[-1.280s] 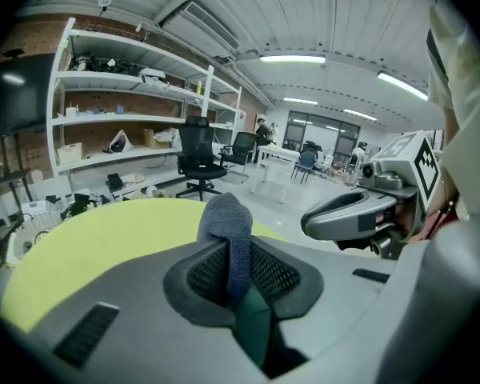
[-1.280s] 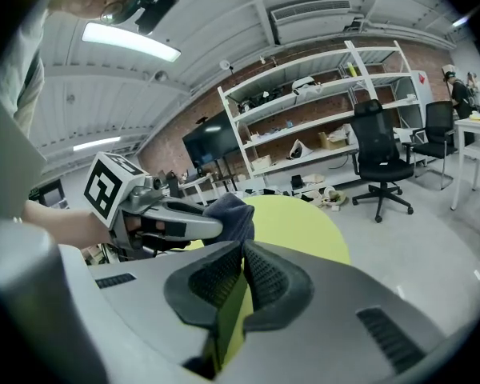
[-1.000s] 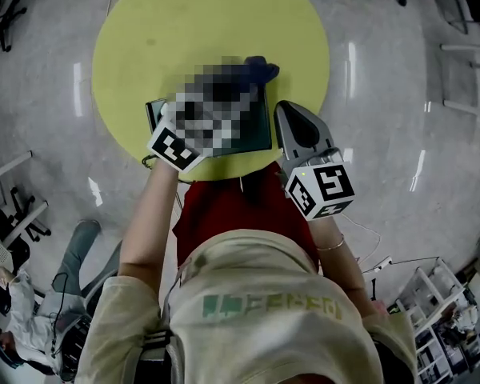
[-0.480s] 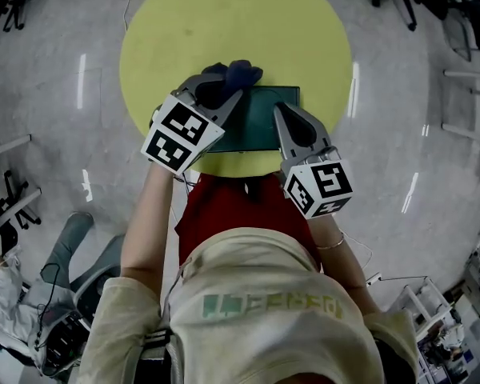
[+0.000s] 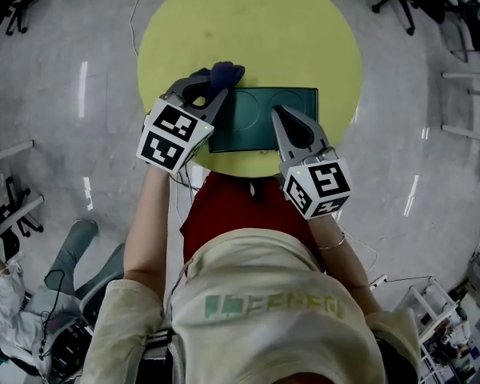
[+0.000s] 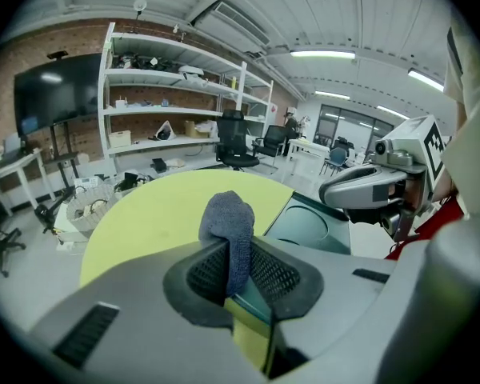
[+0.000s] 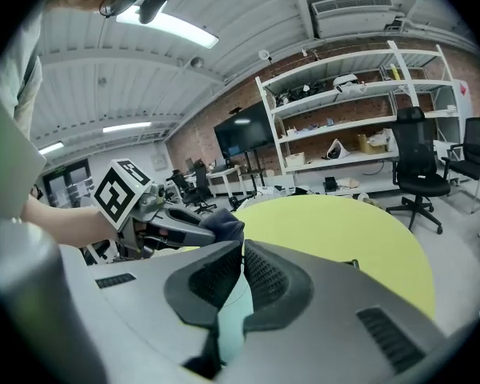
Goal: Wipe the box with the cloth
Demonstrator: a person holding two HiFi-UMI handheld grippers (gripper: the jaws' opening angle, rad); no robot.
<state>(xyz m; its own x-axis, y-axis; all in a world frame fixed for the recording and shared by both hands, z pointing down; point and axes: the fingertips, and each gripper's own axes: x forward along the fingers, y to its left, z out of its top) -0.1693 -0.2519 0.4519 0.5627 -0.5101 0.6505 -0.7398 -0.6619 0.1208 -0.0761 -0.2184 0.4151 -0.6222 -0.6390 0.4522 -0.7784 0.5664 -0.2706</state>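
A dark green flat box (image 5: 260, 118) lies near the front edge of the round yellow table (image 5: 304, 38). My left gripper (image 5: 210, 93) is shut on a blue-grey cloth (image 5: 226, 74), which sits at the box's far left corner. In the left gripper view the cloth (image 6: 230, 224) stands up between the jaws, with the box (image 6: 316, 226) to its right. My right gripper (image 5: 283, 117) hangs over the box's near right part with its jaws together and nothing seen between them. The right gripper view shows the box (image 7: 236, 306) below the jaws and the cloth (image 7: 222, 223) ahead.
Grey floor surrounds the table. Shelves (image 6: 168, 110), a black office chair (image 7: 428, 174) and a wall screen (image 6: 52, 94) stand around the room. Another person (image 5: 16, 310) sits at the lower left. A cable (image 5: 132, 14) runs across the floor by the table's far left.
The left gripper has carried the cloth leftward along the box's far edge, from the right corner to the left one. The right gripper has shifted from beside the box to over it.
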